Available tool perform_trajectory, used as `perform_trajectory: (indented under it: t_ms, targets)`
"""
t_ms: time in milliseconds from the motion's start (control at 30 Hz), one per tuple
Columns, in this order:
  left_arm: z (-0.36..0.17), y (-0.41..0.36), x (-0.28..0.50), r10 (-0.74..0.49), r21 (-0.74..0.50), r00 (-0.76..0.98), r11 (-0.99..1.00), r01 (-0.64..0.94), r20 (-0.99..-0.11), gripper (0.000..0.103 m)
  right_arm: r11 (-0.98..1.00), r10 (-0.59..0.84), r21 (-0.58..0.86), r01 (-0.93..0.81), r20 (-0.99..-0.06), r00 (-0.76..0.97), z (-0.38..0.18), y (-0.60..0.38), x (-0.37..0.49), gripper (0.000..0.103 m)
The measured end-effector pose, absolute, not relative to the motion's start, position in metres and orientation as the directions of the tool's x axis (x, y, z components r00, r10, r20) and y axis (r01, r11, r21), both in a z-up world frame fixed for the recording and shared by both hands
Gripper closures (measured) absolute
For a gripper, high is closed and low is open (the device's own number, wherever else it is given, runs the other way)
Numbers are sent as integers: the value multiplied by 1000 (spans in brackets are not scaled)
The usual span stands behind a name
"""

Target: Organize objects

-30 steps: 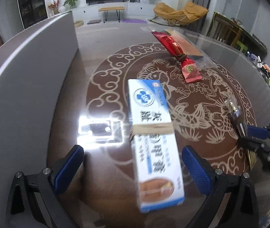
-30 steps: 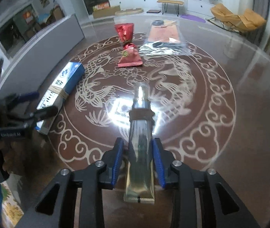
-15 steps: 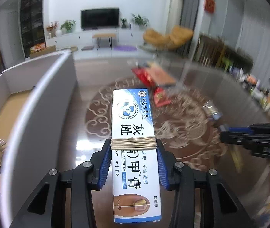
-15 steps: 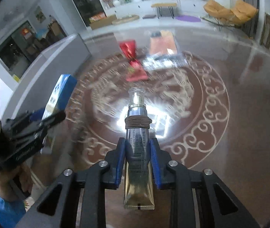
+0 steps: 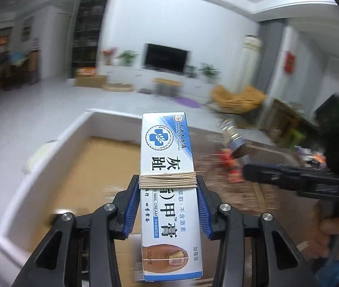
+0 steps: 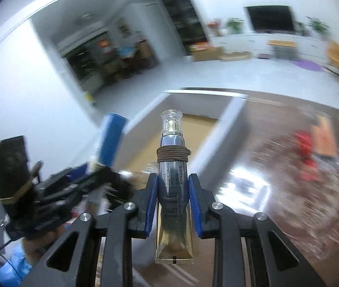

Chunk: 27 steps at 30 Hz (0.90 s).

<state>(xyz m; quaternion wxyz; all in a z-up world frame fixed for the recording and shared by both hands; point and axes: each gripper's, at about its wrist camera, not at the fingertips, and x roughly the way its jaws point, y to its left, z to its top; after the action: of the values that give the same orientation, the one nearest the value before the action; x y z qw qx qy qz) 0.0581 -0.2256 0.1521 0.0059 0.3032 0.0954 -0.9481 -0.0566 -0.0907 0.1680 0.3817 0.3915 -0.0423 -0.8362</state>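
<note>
The right gripper (image 6: 171, 205) clamps a cream tube (image 6: 173, 191), cap pointing toward the white-walled box (image 6: 207, 138); red packets (image 6: 306, 157) lie right of the box.

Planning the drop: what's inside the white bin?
The bin shows a bare brown cardboard floor. The carton and left gripper cover its near part.

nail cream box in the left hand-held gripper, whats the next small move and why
Probably carry the nail cream box a little further forward and left, then lower it into the white bin. The left hand-held gripper is shut on it, lifted, and the bin's cardboard floor lies just beyond. The right hand-held gripper holds a tube heading the same way.
</note>
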Motion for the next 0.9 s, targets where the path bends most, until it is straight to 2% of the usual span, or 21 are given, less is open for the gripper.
perform_trajectory:
  t_ms: [100,200,233,267,300,367,533,600,733,900]
  targets:
    - [136,-275,59,-58,-139,-770,-972,188,-635,59,-655,-691,354,667,-638,-340,163,-162,-58,76]
    - [102,-306,43,-124,-70,-645,-961,266,-755,57,-652,-669,329,683,-673,-315,144,-206,-62,75]
    - [89,-314,36,-137,-47,-600,-958,281,-788,47,-661,-652,315,681,-692,-312,134,-219,-65,74]
    - [73,-322,29,-153,-27,-554,-952,304,-818,25,-678,-621,300,671,-723,-304,120,-232,-67,60]
    - [60,-328,25,-166,-13,-512,-945,328,-843,17,-688,-605,292,664,-736,-304,112,-235,-69,42]
    - [40,-338,22,-188,4,-456,-927,375,-870,15,-706,-595,287,648,-736,-322,102,-233,-67,35]
    - [34,-337,35,-190,-45,-505,-908,416,-842,15,-753,-561,216,622,-704,-435,92,-186,-61,20]
    - [42,-328,41,-213,-52,-540,-900,433,-814,15,-785,-534,194,588,-693,-484,88,-161,-63,10]
    - [65,-316,55,-253,-68,-609,-889,453,-752,15,-878,-403,103,468,-689,-603,63,-91,-67,7]
    - [111,-286,69,-237,-103,-706,-909,404,-668,15,-951,-102,-118,286,-755,-648,7,17,-78,7]
